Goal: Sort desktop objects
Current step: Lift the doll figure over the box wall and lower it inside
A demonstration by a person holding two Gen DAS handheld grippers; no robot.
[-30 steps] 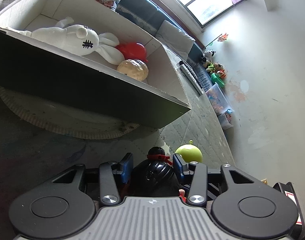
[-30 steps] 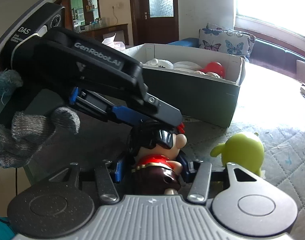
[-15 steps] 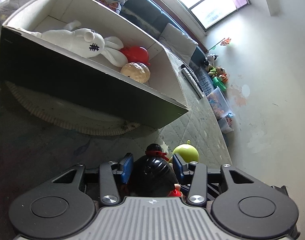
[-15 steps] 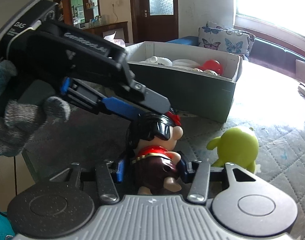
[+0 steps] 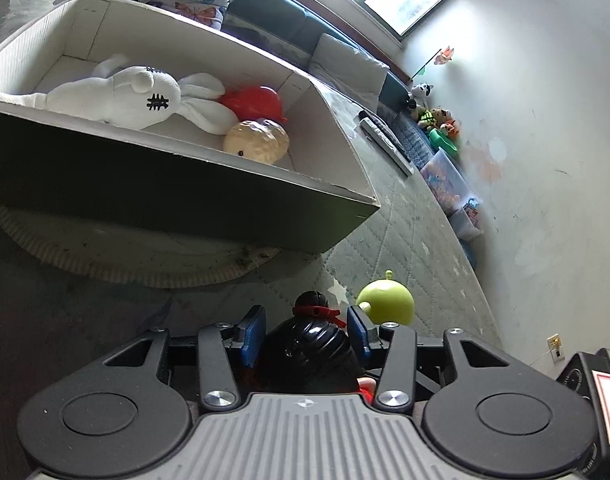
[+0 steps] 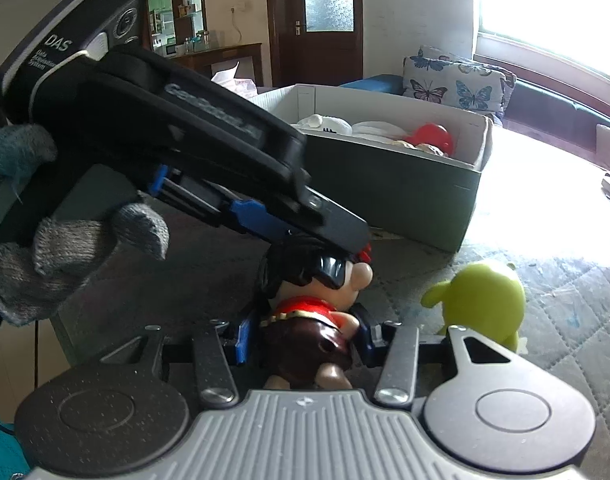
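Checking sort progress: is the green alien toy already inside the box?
No: in the left wrist view the green alien toy sits on the quilted mat, outside the box that holds the white plush rabbit.

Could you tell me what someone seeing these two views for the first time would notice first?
Most striking is the doll with black hair and a red collar, caught between both hand-held grippers: the right hand-held gripper at its body, the left hand-held gripper around its head. Beside it stands a lime green figure, and behind lies an open box with a white plush rabbit.
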